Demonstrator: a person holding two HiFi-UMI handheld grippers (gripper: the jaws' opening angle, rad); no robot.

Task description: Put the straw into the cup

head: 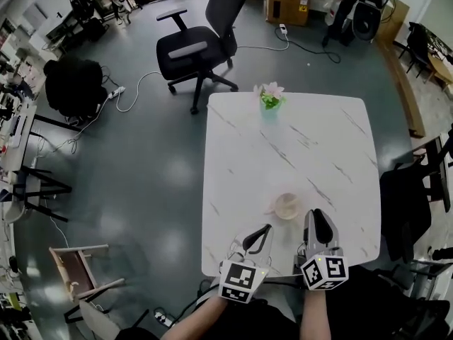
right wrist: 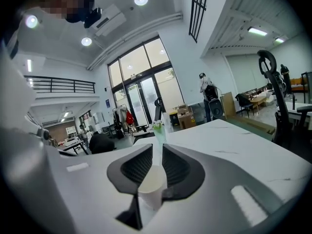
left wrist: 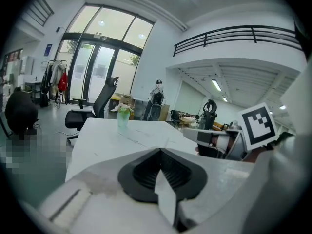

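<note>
Marble worktop (head: 297, 140): cup (head: 287, 205) just left of right tool (head: 318, 216) tips, jaws slightly apart; left tool (head: 263, 231) clenched, empty-looking (straw not made out). Best to steady cup, feed straw in upright.

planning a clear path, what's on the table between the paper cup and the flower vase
Nothing: the head view shows only bare marbled tabletop between the paper cup and the flower vase.

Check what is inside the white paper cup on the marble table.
The white paper cup shows only a pale interior from above, nothing sticking out. From the right gripper view, its wall hides the bottom.
</note>
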